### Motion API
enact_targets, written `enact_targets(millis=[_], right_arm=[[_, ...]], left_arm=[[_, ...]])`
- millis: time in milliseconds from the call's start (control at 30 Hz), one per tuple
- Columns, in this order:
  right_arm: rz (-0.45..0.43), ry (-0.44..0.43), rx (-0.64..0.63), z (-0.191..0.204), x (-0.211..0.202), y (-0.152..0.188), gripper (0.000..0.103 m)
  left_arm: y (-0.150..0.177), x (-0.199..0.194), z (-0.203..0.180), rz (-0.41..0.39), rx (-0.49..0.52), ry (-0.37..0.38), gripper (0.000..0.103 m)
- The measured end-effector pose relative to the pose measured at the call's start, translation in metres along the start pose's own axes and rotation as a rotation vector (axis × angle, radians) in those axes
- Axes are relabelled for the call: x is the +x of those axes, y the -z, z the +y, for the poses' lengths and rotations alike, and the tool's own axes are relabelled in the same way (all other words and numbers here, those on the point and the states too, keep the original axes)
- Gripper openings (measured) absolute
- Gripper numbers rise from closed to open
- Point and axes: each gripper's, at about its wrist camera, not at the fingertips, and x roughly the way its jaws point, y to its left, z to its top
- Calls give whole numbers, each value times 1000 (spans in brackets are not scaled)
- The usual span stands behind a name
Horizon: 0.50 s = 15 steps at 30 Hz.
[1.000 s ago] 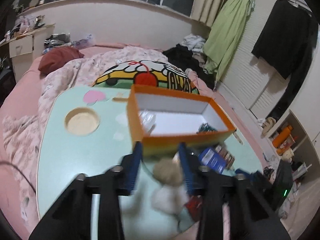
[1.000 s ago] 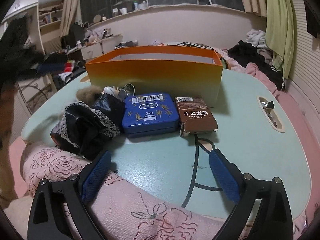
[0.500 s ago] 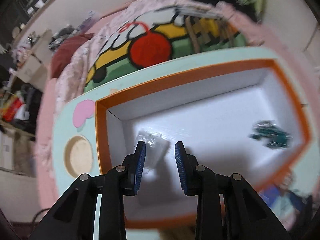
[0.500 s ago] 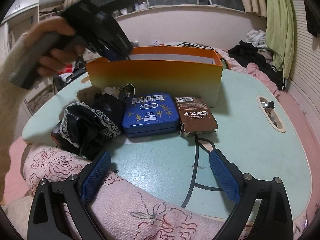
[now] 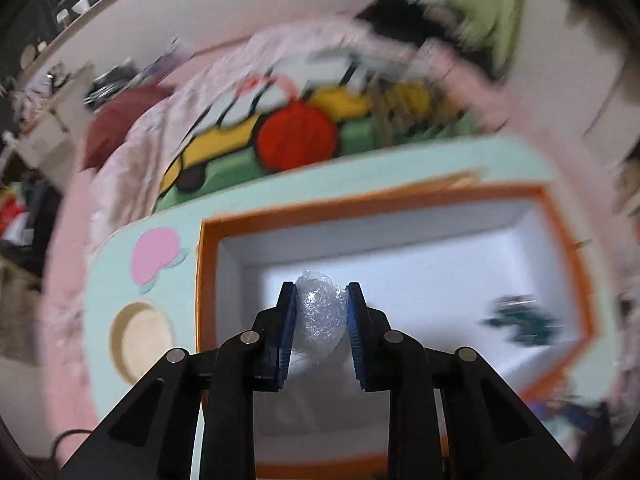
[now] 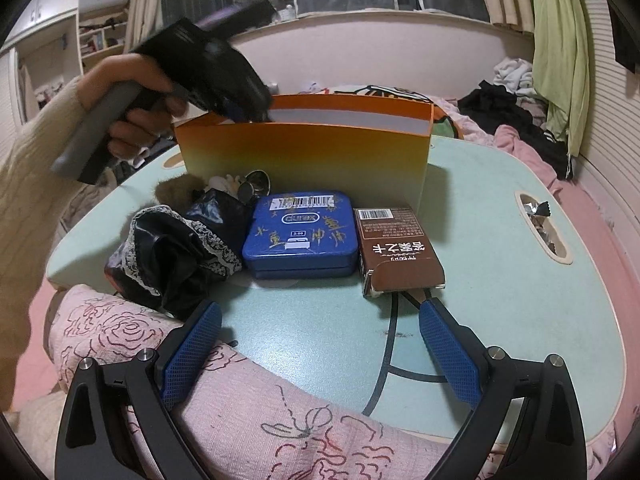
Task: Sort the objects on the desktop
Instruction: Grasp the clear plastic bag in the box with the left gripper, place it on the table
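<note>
Left wrist view: looking down into the orange box [image 5: 400, 200], white inside, sitting on the mint-green table [image 5: 120, 280]. Left gripper [image 5: 321, 304] dipped into the box with a crumpled clear plastic wad [image 5: 320, 316] between its blue pads [image 5: 287, 320], jaws closing, pads touching the wad on both sides. Also in the box, off to the right: a small dark green thing [image 5: 520, 320], too blurred to name. Round wooden inset [image 5: 140, 340] and pink shape [image 5: 156, 256] on the table left of the box.

Right wrist view: right gripper [image 6: 320, 344] spread wide, nothing between the pads, hovering at the near table edge over a pink rose-print blanket [image 6: 120, 328]. Lined up in front of the box: black lacy cloth [image 6: 172, 256], blue tin [image 6: 300, 236], brown carton [image 6: 400, 252], tin and carton just beside each other. Furry brown thing [image 6: 176, 188] and a bit of metal [image 6: 256, 184] tucked behind the cloth, against the box wall. Hand [image 6: 132, 100] in a cream sleeve holding the left gripper tilted down over the box's left end.
</note>
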Motion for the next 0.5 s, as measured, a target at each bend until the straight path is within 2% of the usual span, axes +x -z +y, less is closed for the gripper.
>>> enact_targets(millis=[67, 100, 167, 233, 300, 367, 400, 433, 467, 500], right_arm=[[0, 0, 1, 0, 0, 0, 99], [-1, 0, 1, 0, 0, 1, 99], [0, 1, 1, 0, 0, 0, 99], [0, 2, 3, 0, 0, 0, 99], [0, 3, 3, 0, 0, 0, 99], [0, 3, 3, 1, 1, 0, 99], [0, 3, 3, 0, 0, 0, 99], [-1, 3, 4, 0, 0, 0, 99], [-1, 3, 4, 1, 0, 0, 99], [0, 4, 4, 0, 0, 0, 99]], left_arm=[[10, -32, 0, -83, -8, 118, 26], [19, -52, -3, -120, -6, 206, 26], [42, -84, -9, -169, 7, 377, 26], [59, -100, -16, -182, 9, 484, 26], [79, -104, -22, -163, 10, 532, 26], [87, -98, -28, -150, 1, 522, 27], [89, -92, -30, -155, -7, 534, 32], [90, -89, -32, -159, -15, 552, 38], [89, -84, -32, -168, -30, 570, 54], [89, -79, -29, -190, -58, 585, 65]])
